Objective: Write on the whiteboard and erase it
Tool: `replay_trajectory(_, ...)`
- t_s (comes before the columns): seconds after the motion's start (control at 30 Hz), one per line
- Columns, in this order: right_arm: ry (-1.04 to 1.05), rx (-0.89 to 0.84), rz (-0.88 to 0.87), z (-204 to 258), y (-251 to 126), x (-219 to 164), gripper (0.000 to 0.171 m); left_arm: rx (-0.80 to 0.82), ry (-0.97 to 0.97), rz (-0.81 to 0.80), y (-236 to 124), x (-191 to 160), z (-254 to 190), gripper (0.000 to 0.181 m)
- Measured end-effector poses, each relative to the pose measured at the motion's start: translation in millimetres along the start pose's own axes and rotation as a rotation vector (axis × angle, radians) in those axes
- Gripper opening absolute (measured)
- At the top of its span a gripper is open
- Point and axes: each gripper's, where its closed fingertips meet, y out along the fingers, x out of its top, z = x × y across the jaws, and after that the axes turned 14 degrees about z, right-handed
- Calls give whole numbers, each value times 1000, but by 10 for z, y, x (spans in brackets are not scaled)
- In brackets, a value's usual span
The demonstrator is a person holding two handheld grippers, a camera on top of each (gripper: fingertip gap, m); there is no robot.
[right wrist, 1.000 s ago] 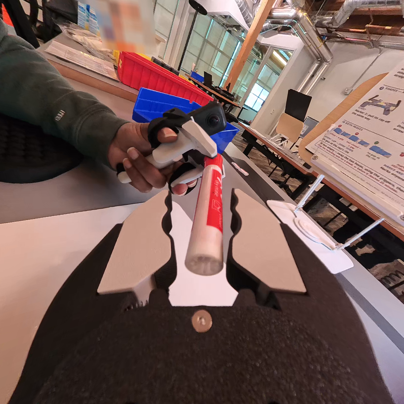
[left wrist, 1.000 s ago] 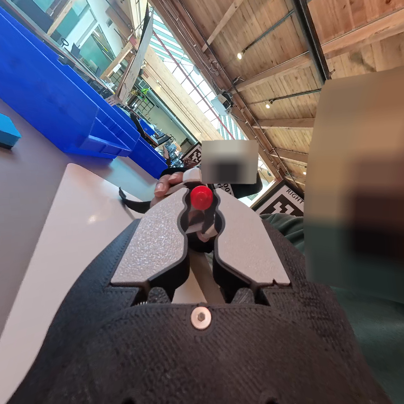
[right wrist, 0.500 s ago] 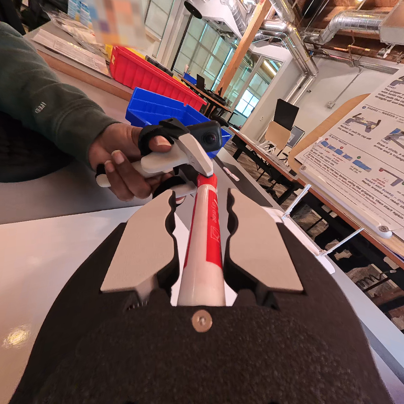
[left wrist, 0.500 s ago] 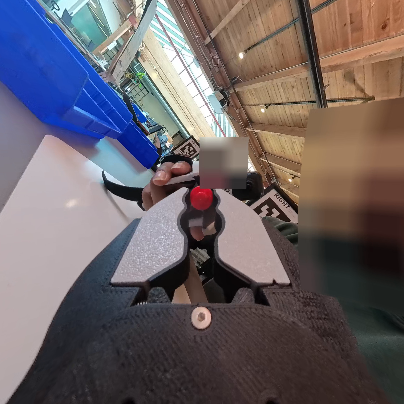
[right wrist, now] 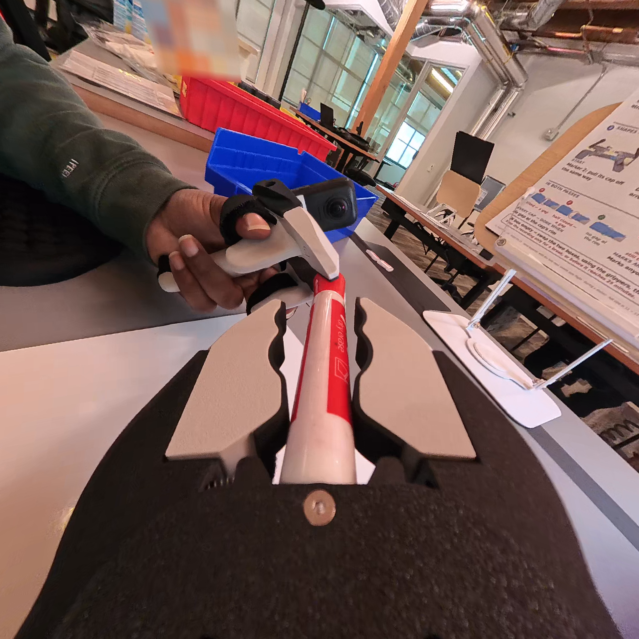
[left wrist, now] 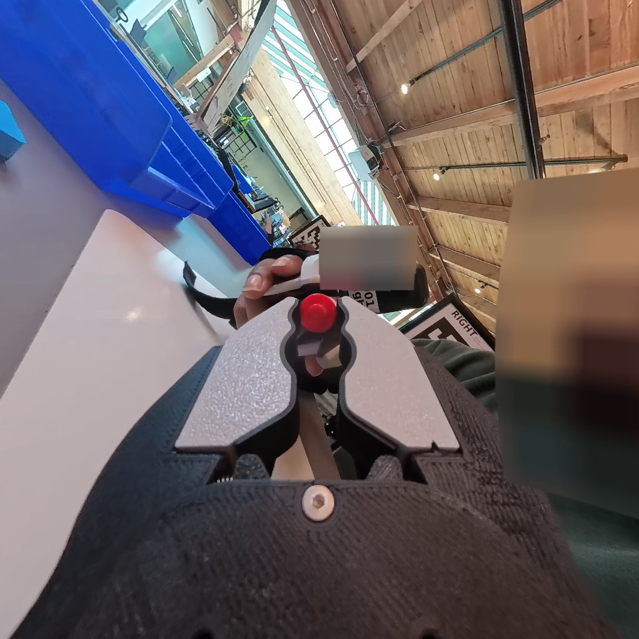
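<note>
My left claw [left wrist: 318, 323] grips the marker [right wrist: 323, 380] by its red cap [left wrist: 317, 313], my right claw [right wrist: 320, 349] clasps its barrel; an off-axis pull could jam the cap.

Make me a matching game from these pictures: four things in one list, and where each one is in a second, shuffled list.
Things:
1. marker
2. whiteboard
3. blue bin
4. red bin

Places:
A. lying flat on the table
B. farthest back of the four
C. between the right tongs
D. just behind the left hand

Pairs: 1-C, 2-A, 3-D, 4-B
</note>
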Motion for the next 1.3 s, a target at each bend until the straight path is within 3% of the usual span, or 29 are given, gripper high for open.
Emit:
replay_trajectory(0.37,-41,-6,-14,19,-40,29,37,4,17,12,37,-36,-43,20)
replay_trajectory(0.9,100,101,19,13,-45,-1,34,-19,-21,32,47,-74,1,20)
replay_trajectory(1.3,186,234,13,106,-80,37,33,36,178,168,118,-216,-72,20)
